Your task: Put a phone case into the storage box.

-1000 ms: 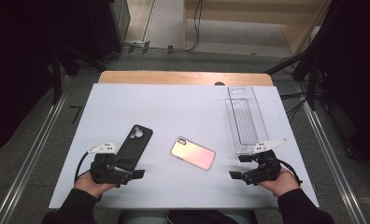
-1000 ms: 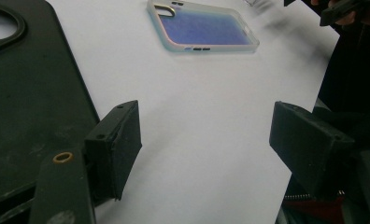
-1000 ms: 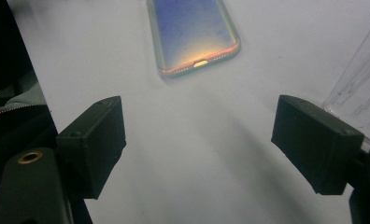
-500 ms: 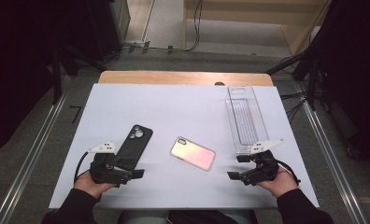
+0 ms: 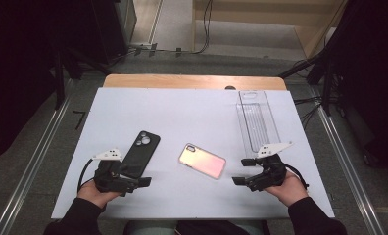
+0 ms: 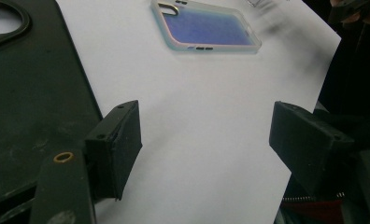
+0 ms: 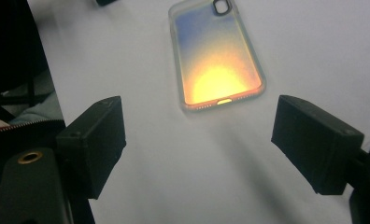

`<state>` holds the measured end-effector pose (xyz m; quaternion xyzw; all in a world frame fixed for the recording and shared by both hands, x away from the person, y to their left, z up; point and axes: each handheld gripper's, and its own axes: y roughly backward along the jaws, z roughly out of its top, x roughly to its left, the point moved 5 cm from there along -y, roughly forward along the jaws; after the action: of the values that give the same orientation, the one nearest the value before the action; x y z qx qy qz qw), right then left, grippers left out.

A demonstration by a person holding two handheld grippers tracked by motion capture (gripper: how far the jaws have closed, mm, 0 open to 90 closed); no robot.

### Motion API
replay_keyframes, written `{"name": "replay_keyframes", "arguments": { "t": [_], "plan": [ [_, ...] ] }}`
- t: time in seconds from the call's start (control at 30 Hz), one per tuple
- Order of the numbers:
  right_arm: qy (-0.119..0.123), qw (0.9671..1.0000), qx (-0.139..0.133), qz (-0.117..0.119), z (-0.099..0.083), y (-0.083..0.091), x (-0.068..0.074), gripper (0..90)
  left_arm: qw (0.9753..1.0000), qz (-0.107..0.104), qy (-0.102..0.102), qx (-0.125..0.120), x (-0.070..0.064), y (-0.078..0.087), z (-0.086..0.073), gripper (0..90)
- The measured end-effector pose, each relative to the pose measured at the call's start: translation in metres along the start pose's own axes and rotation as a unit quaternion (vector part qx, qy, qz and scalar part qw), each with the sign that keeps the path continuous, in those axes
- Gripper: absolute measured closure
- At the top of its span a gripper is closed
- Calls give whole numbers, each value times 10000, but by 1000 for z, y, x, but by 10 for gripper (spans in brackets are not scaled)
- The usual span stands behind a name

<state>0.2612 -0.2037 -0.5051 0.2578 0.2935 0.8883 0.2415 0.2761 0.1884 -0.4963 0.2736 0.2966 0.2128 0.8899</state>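
In the left gripper view, the black phone case (image 6: 29, 93) runs off the frame at nine o'clock, its camera cutout clipped at eleven. The left gripper (image 5: 133, 182) hides that case's near end in the high view. The clear tray (image 6: 262, 3), at one o'clock, is a cut-off blur.

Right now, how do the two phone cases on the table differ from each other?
The black case is dark and dull, while the shiny case glows pink and orange. The black case lies at the left, right beside the left hand-held gripper; the shiny case lies in the middle, apart from both. The black case points up and away; the shiny case lies slanted across. Both lie flat on the white table, each with a camera cutout.
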Motion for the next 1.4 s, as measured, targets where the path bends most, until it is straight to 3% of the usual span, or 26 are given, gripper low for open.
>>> {"name": "replay_keyframes", "arguments": {
  "t": [0.23, 0.4, 0.77, 0.83, 0.87, 0.9, 0.97, 1.03, 1.2, 1.4],
  "plan": [
    [-147, 9993, -328, 33, 18, 1, 1, 158, 10000, 5, 1, 1, 0, 0, 0, 256],
    [-60, 9990, -439, 7, 27, -4, 2, 158, 10000, 10, 7, -14, 0, 1, 0, 255],
    [81, 9990, -407, 133, 44, -17, 4, 109, 10000, 11, 5, -18, 0, 1, 0, 256],
    [62, 9992, -344, 214, 49, -22, 3, 19, 10000, 13, 6, -22, 0, 1, 0, 256],
    [62, 9992, -344, 214, 49, -22, 3, 19, 10000, 13, 6, -22, 0, 1, 0, 256],
    [78, 9988, -318, 373, 52, -27, 5, 0, 10000, 4, 8, -27, 0, 1, 0, 255],
    [119, 9994, -193, 255, 55, -30, 4, 0, 10000, 6, 7, -22, 0, 1, 0, 255],
    [145, 9994, -125, 304, 58, -33, 4, 0, 10000, 5, 6, -24, 0, 1, 0, 256],
    [136, 9994, -208, 259, 69, -40, 1, 46, 10000, 23, 13, -27, 0, 1, 0, 256],
    [439, 9986, -203, 215, 82, -46, -1, 46, 10000, 21, 8, -26, 0, 1, 0, 256]
  ]
}}
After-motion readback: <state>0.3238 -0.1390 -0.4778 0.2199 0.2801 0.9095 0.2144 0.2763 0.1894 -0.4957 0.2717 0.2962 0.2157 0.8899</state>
